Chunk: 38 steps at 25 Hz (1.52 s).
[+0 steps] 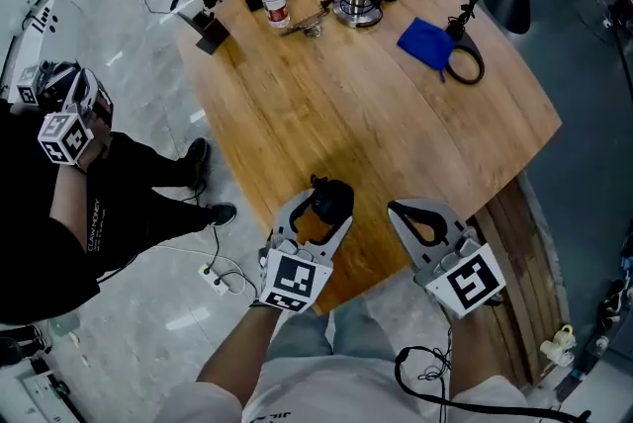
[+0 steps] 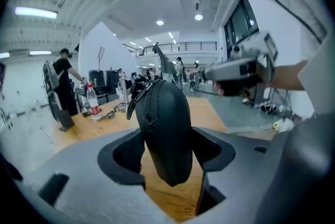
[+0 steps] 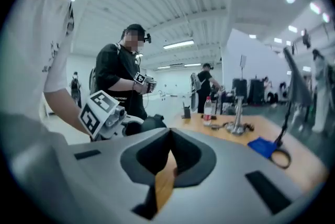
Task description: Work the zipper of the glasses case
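Wood tabletop (image 1: 376,105) in hall; left tongs (image 2: 166,154) tight on glasses case (image 2: 165,118), right tongs (image 3: 169,139) closed

Head view: bright, even indoor light; soft dark shadow on table (image 1: 415,115) nr front edge, sharp overall. Both gripper views: heavy fisheye, black vignette at corners, ceiling lamps (image 2: 35,12) blown out, close foreground soft. Right gripper view hazier, bkgd blurred.
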{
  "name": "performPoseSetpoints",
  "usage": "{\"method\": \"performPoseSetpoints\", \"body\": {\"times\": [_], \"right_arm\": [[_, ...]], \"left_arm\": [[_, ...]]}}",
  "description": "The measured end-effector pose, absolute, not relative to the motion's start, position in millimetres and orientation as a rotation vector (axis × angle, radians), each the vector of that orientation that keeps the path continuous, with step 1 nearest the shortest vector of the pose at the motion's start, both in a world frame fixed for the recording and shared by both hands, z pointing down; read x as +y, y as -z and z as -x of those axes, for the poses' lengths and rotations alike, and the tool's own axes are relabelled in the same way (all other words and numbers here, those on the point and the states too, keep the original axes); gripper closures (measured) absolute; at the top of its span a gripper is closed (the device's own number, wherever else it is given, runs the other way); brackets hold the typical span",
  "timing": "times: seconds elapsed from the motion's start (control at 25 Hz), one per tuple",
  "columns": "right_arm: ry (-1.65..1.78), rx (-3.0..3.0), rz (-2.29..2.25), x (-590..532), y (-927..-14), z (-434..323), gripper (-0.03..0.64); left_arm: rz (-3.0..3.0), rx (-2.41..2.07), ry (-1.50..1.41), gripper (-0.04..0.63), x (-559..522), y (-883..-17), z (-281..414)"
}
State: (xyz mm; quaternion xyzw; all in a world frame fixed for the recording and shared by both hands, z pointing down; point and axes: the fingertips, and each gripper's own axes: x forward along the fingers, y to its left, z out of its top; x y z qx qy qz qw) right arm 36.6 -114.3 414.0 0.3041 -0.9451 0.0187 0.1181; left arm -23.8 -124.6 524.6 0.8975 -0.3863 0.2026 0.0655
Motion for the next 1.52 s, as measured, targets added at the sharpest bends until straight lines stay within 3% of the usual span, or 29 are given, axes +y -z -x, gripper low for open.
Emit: {"method": "performPoseSetpoints", "body": {"times": [0.28,0.36,0.48,0.96,1.24,1.52], "right_arm": [[0.330,-2.418,-0.766,-97,-398,11,0.611],[0.319,-2.413,-0.707,-91,-397,17,0.609],[0.364,-2.326,-0.647,-87,-404,20,0.541],[0.213,-2.023,-0.630,-87,-459,11,0.554],[0.128,-2.115,-0.715,-89,-448,10,0.592],[0.061,-2.163,-0.943,-91,-431,-3,0.594]], "left_arm": [[-2.842,-1.355,-1.124,0.308,-121,-510,14],[-2.864,-1.370,-1.214,0.308,-119,-507,12],[-2.877,-1.400,-1.357,0.308,-118,-503,15],[-2.856,-1.270,-1.908,0.310,-114,-527,10],[-2.887,-1.196,-1.594,0.316,-108,-528,2],[-2.873,-1.335,-1.598,0.321,-112,-515,4]]}}
